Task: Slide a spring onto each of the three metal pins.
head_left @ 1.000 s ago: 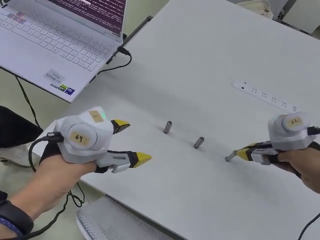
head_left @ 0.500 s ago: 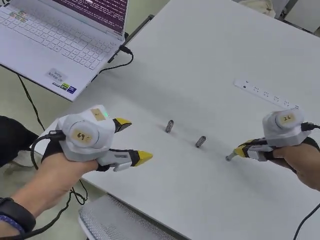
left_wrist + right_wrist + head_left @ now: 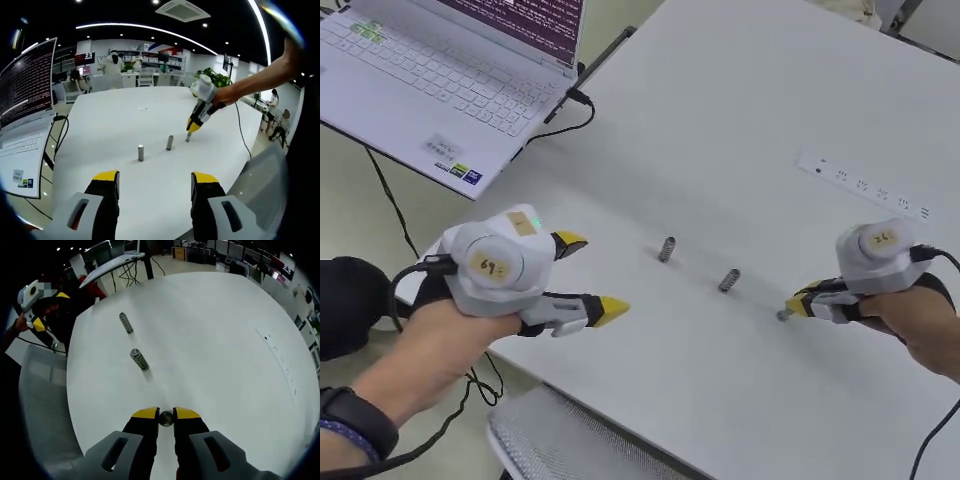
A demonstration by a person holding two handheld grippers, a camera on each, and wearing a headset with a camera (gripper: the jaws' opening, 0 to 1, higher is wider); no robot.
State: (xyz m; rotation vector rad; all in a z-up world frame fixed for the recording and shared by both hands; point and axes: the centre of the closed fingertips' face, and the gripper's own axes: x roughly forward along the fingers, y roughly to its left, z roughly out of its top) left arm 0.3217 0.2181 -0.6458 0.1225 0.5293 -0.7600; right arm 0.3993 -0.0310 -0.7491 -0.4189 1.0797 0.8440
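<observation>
Layout: white table (image 3: 740, 120), laptop (image 3: 440, 90) off its left side, power strip (image 3: 870, 188) lying on the right. A black cable (image 3: 555, 125) loops from the laptop along the table's left edge.

We hold the left gripper (image 3: 592, 275) above the near left part of the table. Its jaws are spread wide, and in the left gripper view the two yellow tips frame bare tabletop.

The right gripper (image 3: 790, 310) sits low on the right, tips down at the surface. Its jaws are pressed almost together and pinch a small metal piece (image 3: 165, 418). In the right gripper view we see just its round grey end, so we cannot tell whether it is spring or pin. In the head view the piece meets the table right at the jaw tips.

Two springs stand upright on the table in a row with it: spring A (image 3: 667, 249) at the left end, spring B (image 3: 729, 280) between A and the pinched piece. The three are apart from one another. We cannot tell whether A and B sit over pins, as the coils hide their insides. The left gripper is well apart from the row, tips pointing toward it.
</observation>
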